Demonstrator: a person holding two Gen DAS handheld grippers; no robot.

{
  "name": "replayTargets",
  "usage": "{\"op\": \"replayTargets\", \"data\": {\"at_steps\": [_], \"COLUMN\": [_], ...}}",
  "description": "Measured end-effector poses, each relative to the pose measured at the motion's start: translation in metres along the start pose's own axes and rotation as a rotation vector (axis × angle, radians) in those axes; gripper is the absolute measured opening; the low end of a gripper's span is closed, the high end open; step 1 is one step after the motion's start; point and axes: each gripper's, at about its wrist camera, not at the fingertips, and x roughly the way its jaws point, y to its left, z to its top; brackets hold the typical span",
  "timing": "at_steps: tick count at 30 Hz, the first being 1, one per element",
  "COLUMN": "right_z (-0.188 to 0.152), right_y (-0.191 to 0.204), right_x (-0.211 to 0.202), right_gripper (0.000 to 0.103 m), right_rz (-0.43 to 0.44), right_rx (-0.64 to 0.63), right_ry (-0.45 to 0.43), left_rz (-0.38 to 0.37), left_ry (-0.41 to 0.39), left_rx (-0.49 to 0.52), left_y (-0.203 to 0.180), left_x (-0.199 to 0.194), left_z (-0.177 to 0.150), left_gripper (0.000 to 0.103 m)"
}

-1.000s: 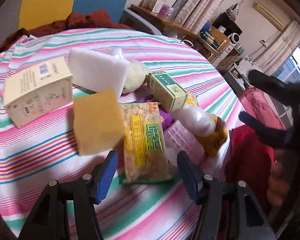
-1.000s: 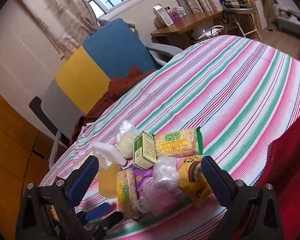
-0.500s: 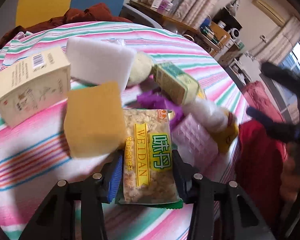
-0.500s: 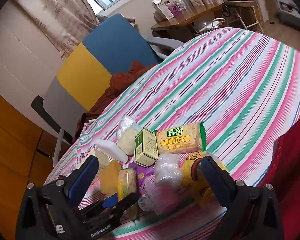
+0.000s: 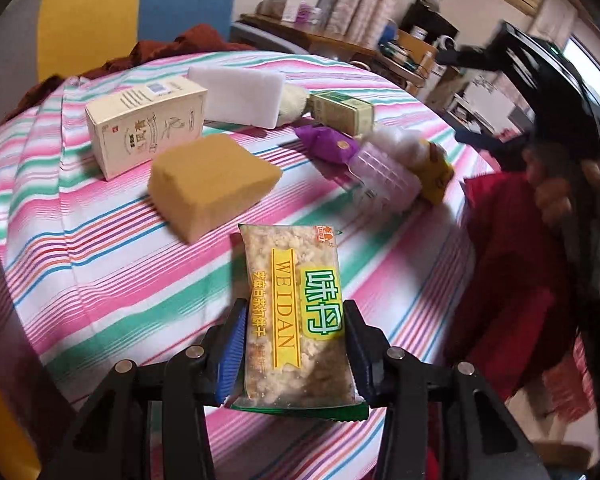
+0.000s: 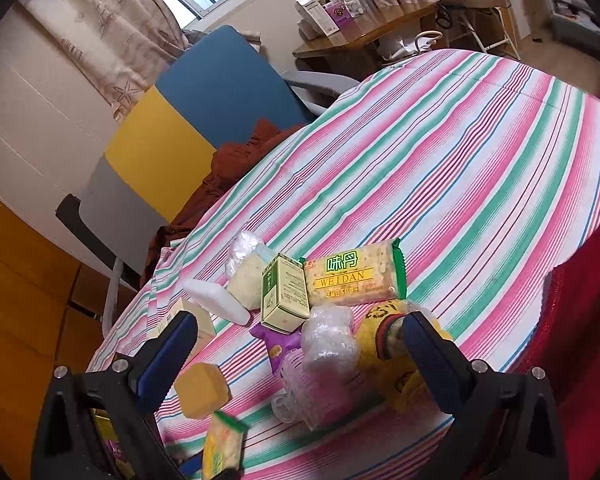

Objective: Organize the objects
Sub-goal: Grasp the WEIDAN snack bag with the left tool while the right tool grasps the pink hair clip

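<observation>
Striped cloth covers the worktop (image 5: 100, 240). My left gripper (image 5: 296, 356) is clamped on a WEIDAN cracker packet (image 5: 296, 312) at lower centre, lifted off the cloth. Above it lie a yellow sponge (image 5: 208, 180) and cream box (image 5: 144, 124). My right gripper (image 6: 300, 356) hangs wide apart, empty, over the pile.

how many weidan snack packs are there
2. One WEIDAN pack is clamped in the left tongs, lifted off the pile. The second WEIDAN pack lies on the striped tablecloth beside the green box. More could be hidden under the pile.
</observation>
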Motion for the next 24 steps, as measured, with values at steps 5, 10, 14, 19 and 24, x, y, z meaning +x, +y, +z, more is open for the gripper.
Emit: {"op": "replayTargets", "data": {"at_steps": [5,10,14,19,24], "right_z": [-0.001,0.0,-0.002,-0.024,-0.037], "right_y": [0.001,-0.009,-0.008,0.027,0.053], "right_x": [0.001,0.006,0.006,0.015,0.052], "right_gripper": [0.103,0.103,0.103,0.103,0.099], "right_rz": [0.017,-0.007,-0.04,0.016,-0.111], "right_rx": [-0.007,0.056,0.062,-0.069,-0.181], "right_ry": [0.008,0.042,0.057,0.199,0.34], "left_rz": [-0.001,-0.016,-0.004,-0.041,-0.057], "left_ry": [-0.001,-0.009,-0.023,-0.031,-0.039], "left_rx": [0.046,0.003,0.015,-0.025,-0.041], "left_y": [-0.008,-0.001,-0.004,0.004,0.005], "left_x": [-0.004,-0.008,-0.009,-0.011,-0.013], "left_z": [-0.01,-0.014,-0.018,-0.017,-0.018], "left_gripper": [0.046,0.046,0.046,0.046,0.046]}}
